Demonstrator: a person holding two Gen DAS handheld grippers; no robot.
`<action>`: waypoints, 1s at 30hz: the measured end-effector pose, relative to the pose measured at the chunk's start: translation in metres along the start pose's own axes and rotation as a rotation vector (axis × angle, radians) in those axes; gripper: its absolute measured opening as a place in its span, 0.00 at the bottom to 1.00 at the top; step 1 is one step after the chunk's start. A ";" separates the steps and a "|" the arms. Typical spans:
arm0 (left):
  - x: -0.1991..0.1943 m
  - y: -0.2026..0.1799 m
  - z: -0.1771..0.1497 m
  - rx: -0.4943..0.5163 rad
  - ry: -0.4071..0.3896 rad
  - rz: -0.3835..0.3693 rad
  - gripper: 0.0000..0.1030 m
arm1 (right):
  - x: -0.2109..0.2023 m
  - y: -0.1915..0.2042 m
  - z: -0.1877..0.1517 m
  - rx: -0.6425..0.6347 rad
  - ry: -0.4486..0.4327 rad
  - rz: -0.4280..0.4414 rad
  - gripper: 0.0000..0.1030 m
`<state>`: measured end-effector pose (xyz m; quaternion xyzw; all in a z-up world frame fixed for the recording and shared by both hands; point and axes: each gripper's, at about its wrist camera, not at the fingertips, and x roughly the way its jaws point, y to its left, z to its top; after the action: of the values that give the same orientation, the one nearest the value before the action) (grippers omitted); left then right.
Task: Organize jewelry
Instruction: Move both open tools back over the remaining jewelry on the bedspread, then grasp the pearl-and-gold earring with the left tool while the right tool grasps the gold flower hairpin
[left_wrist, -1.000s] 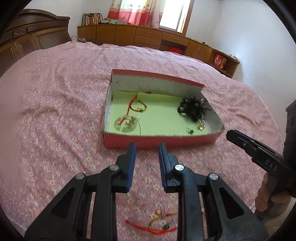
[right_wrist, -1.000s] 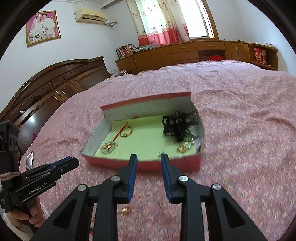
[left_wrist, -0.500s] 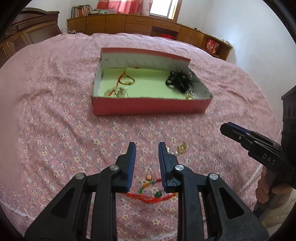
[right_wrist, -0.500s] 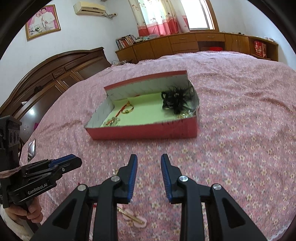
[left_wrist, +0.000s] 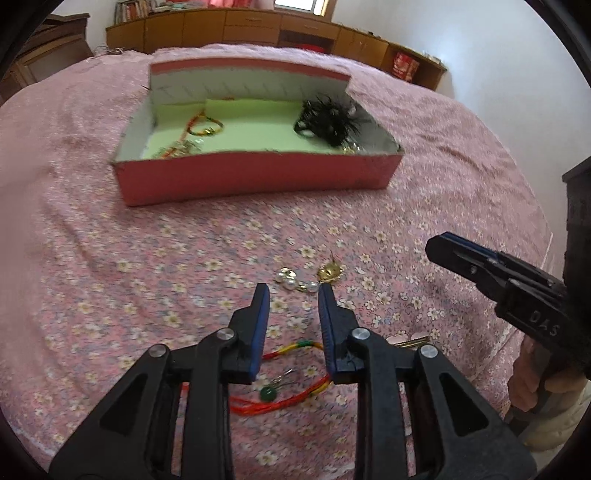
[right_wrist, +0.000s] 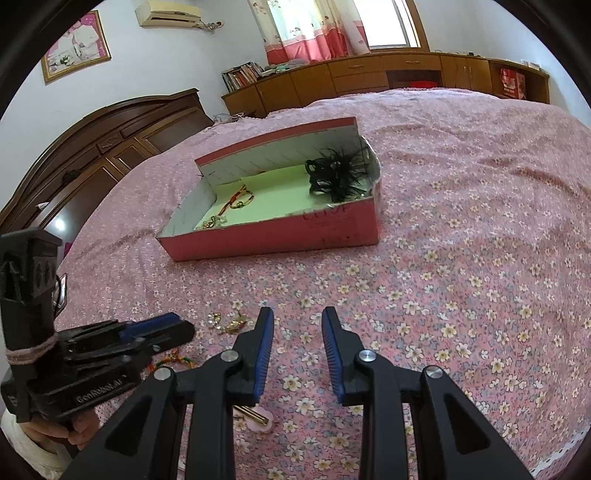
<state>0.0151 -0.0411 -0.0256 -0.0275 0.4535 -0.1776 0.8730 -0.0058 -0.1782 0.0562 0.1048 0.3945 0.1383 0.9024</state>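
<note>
Left wrist view: your left tool (left_wrist: 290, 288) hangs over the pink flowered bedspread (left_wrist: 110, 277) with its jaws apart and nothing between the pads; they have just been opening a little further. Just beyond its fingertips lie a pearl earring (left_wrist: 293, 280) and a gold ornament (left_wrist: 330, 272), close beside each other on the bed. Nearer you, under the tool's blue pads, lies a red braided cord bracelet (left_wrist: 291, 400) with a small green charm (left_wrist: 267, 394).

The red cardboard box (left_wrist: 258, 181) sits farther up the bed, its floor lined in pale green. Inside it, a black feathered hair piece (left_wrist: 328, 122) fills the right end, a red and gold bangle (left_wrist: 205, 127) lies toward the left, and more glittering pieces sit in the near left corner, too blurred to name.

Your right tool (right_wrist: 297, 317) also stands released, empty, over bare bedspread well short of the box. In the right wrist view a gold clip on a pink flower shape (right_wrist: 256, 417) lies under its left arm.
</note>
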 end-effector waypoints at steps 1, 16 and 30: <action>0.004 -0.002 0.001 0.003 0.007 -0.002 0.23 | 0.001 -0.002 0.000 0.004 0.001 0.000 0.29; 0.033 -0.013 0.005 -0.003 -0.002 0.016 0.35 | 0.002 -0.029 -0.004 0.076 0.005 -0.015 0.29; 0.014 -0.006 0.002 -0.005 -0.038 -0.003 0.05 | -0.004 -0.025 -0.005 0.068 0.001 -0.020 0.29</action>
<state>0.0225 -0.0518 -0.0344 -0.0339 0.4373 -0.1771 0.8811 -0.0084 -0.2030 0.0481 0.1313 0.4004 0.1160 0.8994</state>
